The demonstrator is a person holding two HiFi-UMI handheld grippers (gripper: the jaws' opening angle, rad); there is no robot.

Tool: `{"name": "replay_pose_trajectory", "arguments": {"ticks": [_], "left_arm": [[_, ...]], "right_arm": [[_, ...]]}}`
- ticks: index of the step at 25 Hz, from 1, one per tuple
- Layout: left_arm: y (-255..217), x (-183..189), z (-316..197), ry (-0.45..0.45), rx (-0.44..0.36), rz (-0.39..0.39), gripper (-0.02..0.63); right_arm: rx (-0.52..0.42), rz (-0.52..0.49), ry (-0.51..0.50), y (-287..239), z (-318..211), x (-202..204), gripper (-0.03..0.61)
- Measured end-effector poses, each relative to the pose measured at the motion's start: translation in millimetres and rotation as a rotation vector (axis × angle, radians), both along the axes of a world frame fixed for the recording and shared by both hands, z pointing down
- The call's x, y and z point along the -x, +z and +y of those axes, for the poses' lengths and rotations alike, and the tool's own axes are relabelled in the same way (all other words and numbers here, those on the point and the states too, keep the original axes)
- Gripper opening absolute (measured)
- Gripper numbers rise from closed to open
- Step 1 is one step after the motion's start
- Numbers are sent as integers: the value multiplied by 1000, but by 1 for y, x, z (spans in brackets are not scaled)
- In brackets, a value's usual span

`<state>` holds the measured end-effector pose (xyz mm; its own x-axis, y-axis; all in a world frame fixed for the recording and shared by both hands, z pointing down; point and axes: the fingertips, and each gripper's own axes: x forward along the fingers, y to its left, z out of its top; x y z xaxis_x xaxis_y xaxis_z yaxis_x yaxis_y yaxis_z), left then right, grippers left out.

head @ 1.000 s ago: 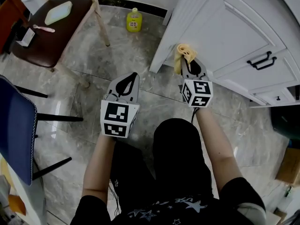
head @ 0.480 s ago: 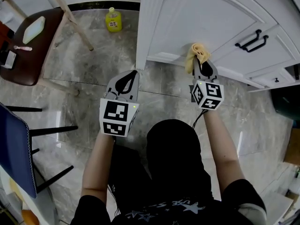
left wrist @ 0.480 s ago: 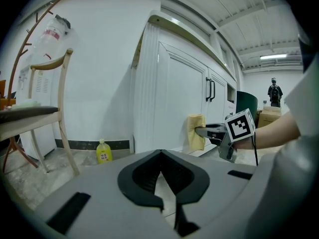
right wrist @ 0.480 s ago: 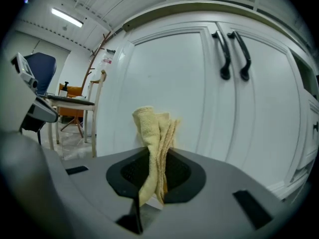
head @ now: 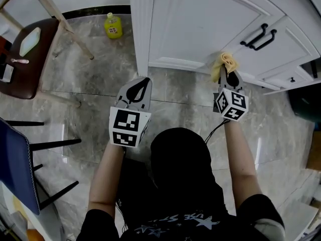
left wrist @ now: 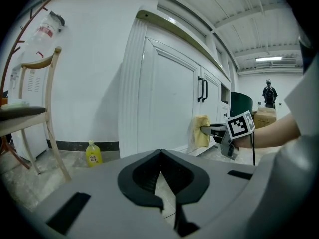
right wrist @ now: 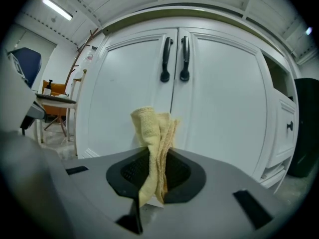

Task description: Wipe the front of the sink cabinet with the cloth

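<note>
Clamping the yellow cloth [head: 224, 63] in my right gripper [head: 226, 74], I press it against the sink cabinet [head: 200, 24] front's lower edge (left gripper [head: 144, 80] closed, empty, near the cabinet's corner).

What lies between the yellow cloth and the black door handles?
Only bare white cabinet door separates the yellow cloth from the black handles, per the right gripper view.

- Bright, even indoor light; ceiling strip lamps [left wrist: 269, 59] visible overhead.
- Soft shadow on wall [left wrist: 107, 108] beside sink cabinet [left wrist: 169, 98].
- Pale glare streaks on floor [head: 258, 152].
- My gripper views: fisheye bending, black corners, blurred foreground.
</note>
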<state>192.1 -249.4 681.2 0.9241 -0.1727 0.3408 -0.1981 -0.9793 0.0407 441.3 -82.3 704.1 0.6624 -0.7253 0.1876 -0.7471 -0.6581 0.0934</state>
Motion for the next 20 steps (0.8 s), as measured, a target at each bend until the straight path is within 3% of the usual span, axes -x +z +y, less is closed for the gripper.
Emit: {"name": "replay_pose_trajectory", "arguments": {"ticks": [4, 7, 11, 17, 20], "left_arm": [[-3, 2, -3, -11, 0, 14, 14], [-4, 8, -6, -23, 3, 22, 15], [2, 25, -16, -57, 25, 16, 15], [6, 54, -37, -121, 49, 13, 15], [4, 65, -46, -141, 58, 21, 15]], "right_arm": [[-11, -23, 44, 5, 13, -3, 64], [-15, -25, 22, 5, 7, 8, 64], [-1, -28, -99, 13, -30, 43, 64], [104, 10, -342, 33, -106, 103, 64], [127, 10, -399, 39, -139, 123, 64]]}}
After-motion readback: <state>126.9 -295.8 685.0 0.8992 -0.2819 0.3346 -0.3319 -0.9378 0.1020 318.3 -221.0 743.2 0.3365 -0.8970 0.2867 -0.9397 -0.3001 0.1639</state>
